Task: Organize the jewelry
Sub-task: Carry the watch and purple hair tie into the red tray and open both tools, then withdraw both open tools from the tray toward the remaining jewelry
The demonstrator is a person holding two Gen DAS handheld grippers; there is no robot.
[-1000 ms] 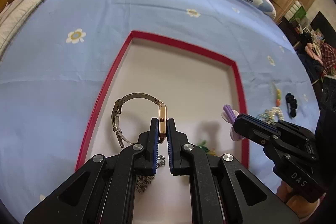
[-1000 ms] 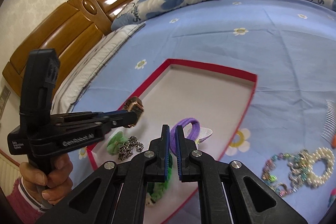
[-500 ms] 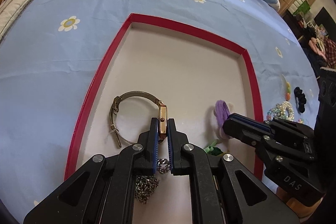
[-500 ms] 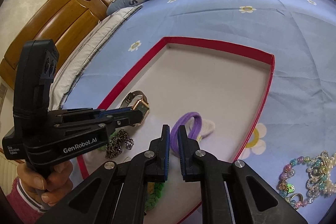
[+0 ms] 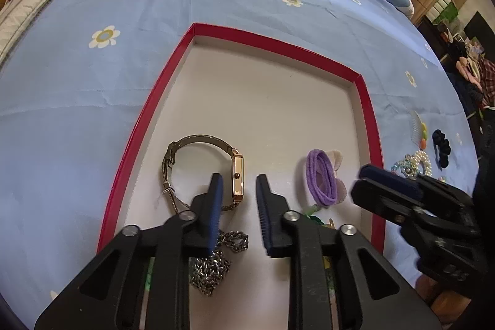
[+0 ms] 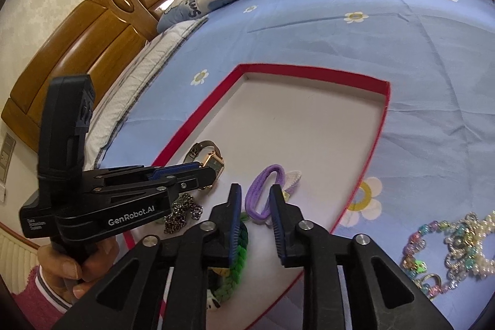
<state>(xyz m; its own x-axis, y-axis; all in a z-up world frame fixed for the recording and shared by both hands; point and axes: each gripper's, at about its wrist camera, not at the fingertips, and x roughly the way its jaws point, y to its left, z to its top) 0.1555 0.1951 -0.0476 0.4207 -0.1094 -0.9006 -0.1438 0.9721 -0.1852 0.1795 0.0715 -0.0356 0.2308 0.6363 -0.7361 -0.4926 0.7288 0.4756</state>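
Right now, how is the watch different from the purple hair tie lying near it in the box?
The watch is metal, with a gold rectangular case and a mesh band; the purple hair tie is soft elastic, looped over on itself. The watch stands on its edge, its band forming an open ring, while the hair tie lies flat. The watch sits toward the box's left side, the hair tie toward its right. Both rest inside the red-rimmed box, free of either gripper.

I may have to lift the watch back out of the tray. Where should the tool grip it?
Grip the gold case across its flat faces, coming from above: the watch rests on edge, case upright and rigid, while the mesh band is a thin springy loop.
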